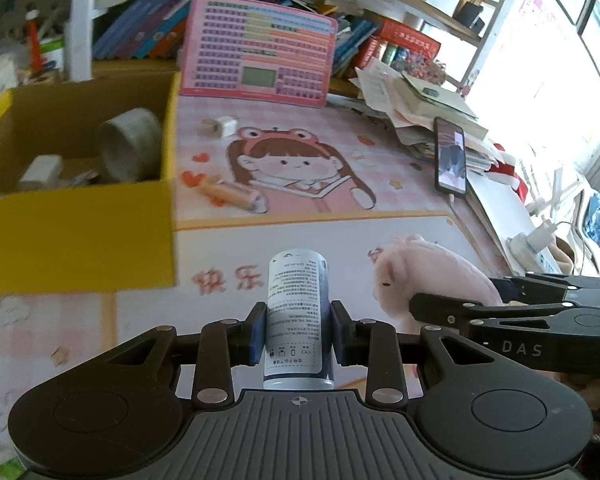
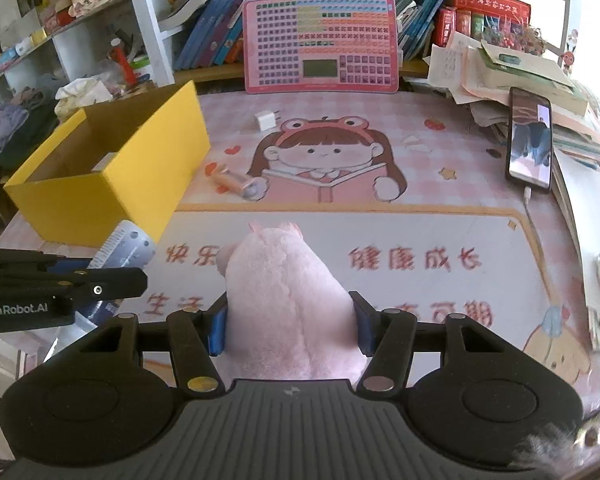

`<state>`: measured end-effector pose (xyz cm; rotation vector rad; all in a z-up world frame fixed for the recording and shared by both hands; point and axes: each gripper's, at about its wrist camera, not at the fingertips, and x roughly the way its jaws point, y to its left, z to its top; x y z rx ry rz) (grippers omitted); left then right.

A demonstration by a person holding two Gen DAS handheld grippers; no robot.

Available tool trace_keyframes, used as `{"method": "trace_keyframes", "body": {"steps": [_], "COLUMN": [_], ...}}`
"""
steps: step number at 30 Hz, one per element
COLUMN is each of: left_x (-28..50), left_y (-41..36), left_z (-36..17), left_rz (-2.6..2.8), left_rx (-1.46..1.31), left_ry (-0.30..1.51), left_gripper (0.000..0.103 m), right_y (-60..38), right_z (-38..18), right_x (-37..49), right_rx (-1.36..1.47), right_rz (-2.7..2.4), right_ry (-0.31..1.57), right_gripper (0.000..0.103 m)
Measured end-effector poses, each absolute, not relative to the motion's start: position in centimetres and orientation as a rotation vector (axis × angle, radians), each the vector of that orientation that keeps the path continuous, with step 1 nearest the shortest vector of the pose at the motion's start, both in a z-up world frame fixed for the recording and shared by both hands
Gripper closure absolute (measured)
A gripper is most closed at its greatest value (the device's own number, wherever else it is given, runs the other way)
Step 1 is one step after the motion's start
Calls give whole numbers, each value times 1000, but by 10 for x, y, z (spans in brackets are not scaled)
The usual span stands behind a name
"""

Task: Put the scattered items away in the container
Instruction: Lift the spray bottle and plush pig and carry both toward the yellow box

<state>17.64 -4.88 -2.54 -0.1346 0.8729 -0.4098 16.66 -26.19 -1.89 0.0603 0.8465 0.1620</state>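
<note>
My left gripper (image 1: pixel 298 330) is shut on a small white bottle (image 1: pixel 298 312) with printed text and a dark cap, held above the desk mat. My right gripper (image 2: pixel 291 326) is shut on a pink plush toy (image 2: pixel 288 300), seen also in the left wrist view as the plush toy (image 1: pixel 428 276) to the right. The yellow cardboard box (image 1: pixel 76 236) stands to the left and holds a tape roll (image 1: pixel 130 148) and a small white item (image 1: pixel 42 170). On the mat lie an orange tube (image 2: pixel 236 182) and a white charger plug (image 2: pixel 265 120). The left gripper (image 2: pixel 112 276) shows at the right view's left edge.
A pink keyboard-style toy board (image 2: pixel 320 40) leans against the bookshelf at the back. A phone (image 2: pixel 530 144) with a cable rests against a pile of papers and books (image 2: pixel 512 76) on the right. Clothes and clutter sit left of the yellow box (image 2: pixel 100 192).
</note>
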Motion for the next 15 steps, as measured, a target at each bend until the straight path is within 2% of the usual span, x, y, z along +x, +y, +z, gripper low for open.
{"method": "trace_keyframes", "body": {"steps": [15], "left_x": [124], "left_y": [16], "left_z": [-21], "left_rz": [-426], "left_rx": [-183], "left_ry": [862], "left_gripper": [72], "right_y": [-194], "right_z": [-14], "right_x": [109], "right_rx": [46], "right_rz": [161], "right_ry": [829], "right_gripper": [47]}}
